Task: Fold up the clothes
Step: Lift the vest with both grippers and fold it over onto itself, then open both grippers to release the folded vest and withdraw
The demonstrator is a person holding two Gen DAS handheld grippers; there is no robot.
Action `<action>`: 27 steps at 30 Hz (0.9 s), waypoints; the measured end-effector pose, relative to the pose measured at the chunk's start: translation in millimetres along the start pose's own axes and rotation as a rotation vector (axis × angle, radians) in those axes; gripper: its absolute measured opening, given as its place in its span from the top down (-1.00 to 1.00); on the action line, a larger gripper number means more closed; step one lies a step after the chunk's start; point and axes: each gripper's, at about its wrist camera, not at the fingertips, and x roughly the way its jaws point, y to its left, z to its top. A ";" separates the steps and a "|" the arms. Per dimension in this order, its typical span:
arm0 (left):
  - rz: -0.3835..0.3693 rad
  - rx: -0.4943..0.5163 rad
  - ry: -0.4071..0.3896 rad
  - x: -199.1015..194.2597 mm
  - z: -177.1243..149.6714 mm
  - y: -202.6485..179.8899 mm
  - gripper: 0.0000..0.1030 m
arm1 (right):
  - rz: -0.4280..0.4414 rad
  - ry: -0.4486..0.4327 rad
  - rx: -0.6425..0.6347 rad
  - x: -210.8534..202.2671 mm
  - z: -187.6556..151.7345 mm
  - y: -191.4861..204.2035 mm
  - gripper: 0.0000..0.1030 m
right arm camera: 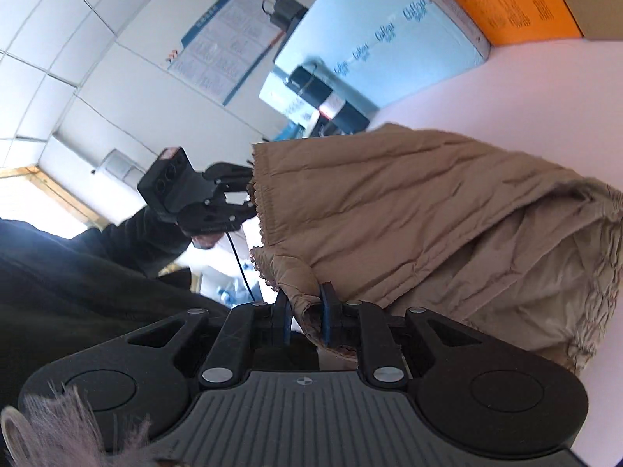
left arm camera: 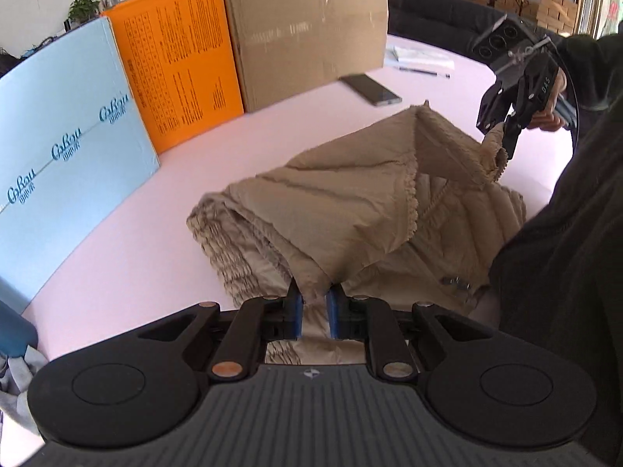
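Observation:
A tan quilted jacket with a scalloped hem lies partly folded on the pale pink table. My left gripper is shut on one corner of its hem, lifted off the table. My right gripper shows at the far right of the left wrist view, shut on the other hem corner and holding it up. In the right wrist view the right gripper pinches the jacket edge, and the left gripper holds the far corner.
A light blue box, an orange box and a cardboard box stand along the table's far edge. A phone, a pen and papers lie behind the jacket. My dark sleeve is at right.

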 end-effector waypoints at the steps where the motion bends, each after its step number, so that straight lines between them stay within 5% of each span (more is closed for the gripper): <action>1: 0.007 0.016 0.027 4.0 -6.0 -2.8 0.79 | -0.018 0.041 0.002 3.3 -4.9 -3.5 0.70; 5: 0.034 0.066 0.130 22.9 -27.4 -12.1 0.79 | -0.081 0.171 0.001 13.7 -22.0 -14.9 0.70; 12: 0.051 0.097 0.234 40.1 -44.1 -13.8 0.83 | -0.156 0.252 -0.036 21.4 -36.2 -18.5 0.69; 21: 0.086 -0.076 -0.041 -16.1 5.8 16.6 0.75 | -0.186 0.278 -0.090 31.8 -37.4 -18.6 0.68; 24: 0.097 -0.053 -0.118 -0.3 33.8 5.2 0.40 | -0.198 0.285 -0.111 33.3 -38.0 -15.7 0.68; 27: 0.107 -0.030 -0.138 35.8 54.0 -10.0 0.28 | -0.212 0.297 -0.135 36.9 -37.9 -15.0 0.68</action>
